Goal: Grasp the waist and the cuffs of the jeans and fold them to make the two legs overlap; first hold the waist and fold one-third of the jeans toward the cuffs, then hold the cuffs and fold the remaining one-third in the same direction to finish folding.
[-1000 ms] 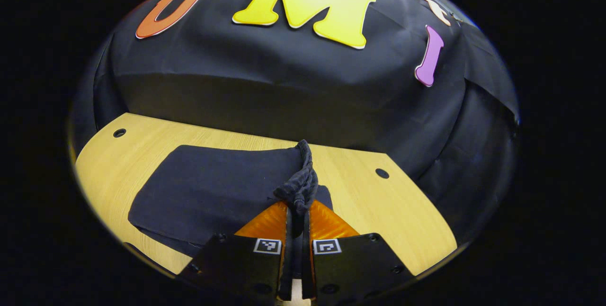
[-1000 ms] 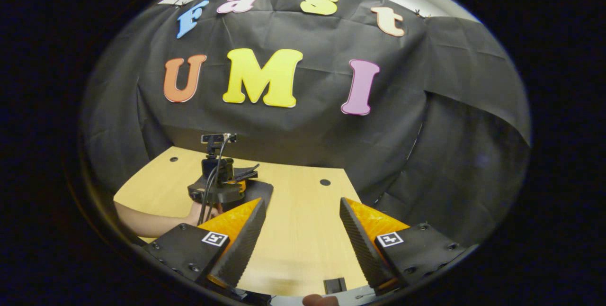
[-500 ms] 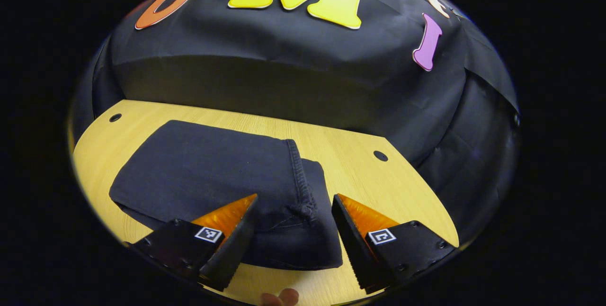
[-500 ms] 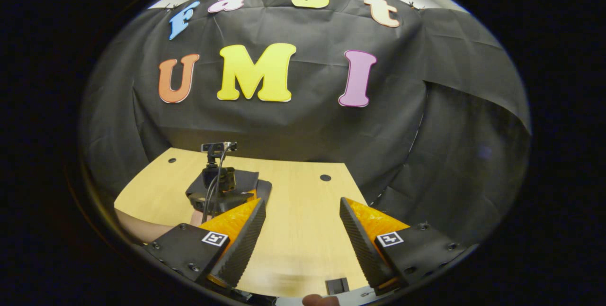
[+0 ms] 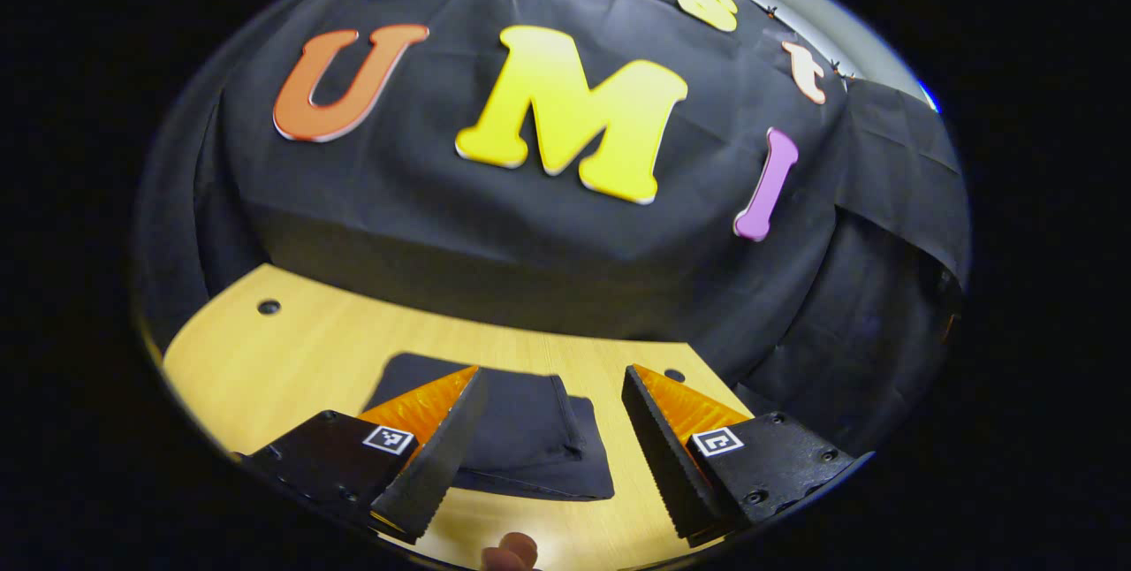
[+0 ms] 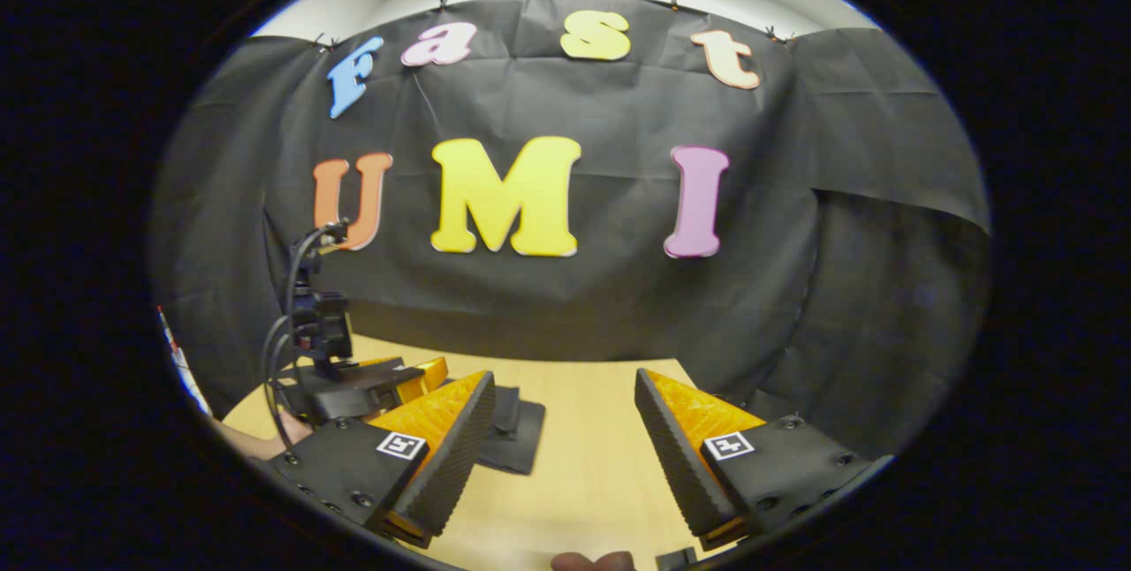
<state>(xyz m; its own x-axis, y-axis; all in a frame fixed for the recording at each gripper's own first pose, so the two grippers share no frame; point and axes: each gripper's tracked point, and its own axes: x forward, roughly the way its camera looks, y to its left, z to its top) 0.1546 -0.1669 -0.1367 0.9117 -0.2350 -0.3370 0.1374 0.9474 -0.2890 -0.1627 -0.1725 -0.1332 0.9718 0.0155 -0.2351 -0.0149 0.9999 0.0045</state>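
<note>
Lying flat on the desk [image 5: 292, 350], the jeans [image 5: 521, 438] form a compact dark bundle near the back edge, a stitched hem running across the top layer. A second ago the left gripper [image 5: 548, 456] was clenched on a bunched fold of this cloth; half a second ago its fingers had parted and the jeans sat close beneath them. Now the fingers are spread wide with nothing between them, and the gripper has drawn up and away — the jeans look smaller and farther off, framed in the gap between the two fingers but not touched. A fingertip of the holding hand [image 5: 511, 551] shows at the bottom of the left gripper view.

In the right gripper view, the right gripper [image 6: 565, 456] is released too, fingers wide apart over bare desk, as in the earlier frames. The left gripper [image 6: 353, 376] appears at the left, raised above the desk edge with its camera and cables [image 6: 305, 323] standing higher against the wall than before; it partly hides the jeans [image 6: 517, 430], whose right end lies just beside it. A sleeveless forearm [image 6: 247, 443] enters low at the left.

Two round holes [image 5: 269, 307] mark the desk — one by the back-left corner, one [image 5: 674, 375] by the back-right corner.
</note>
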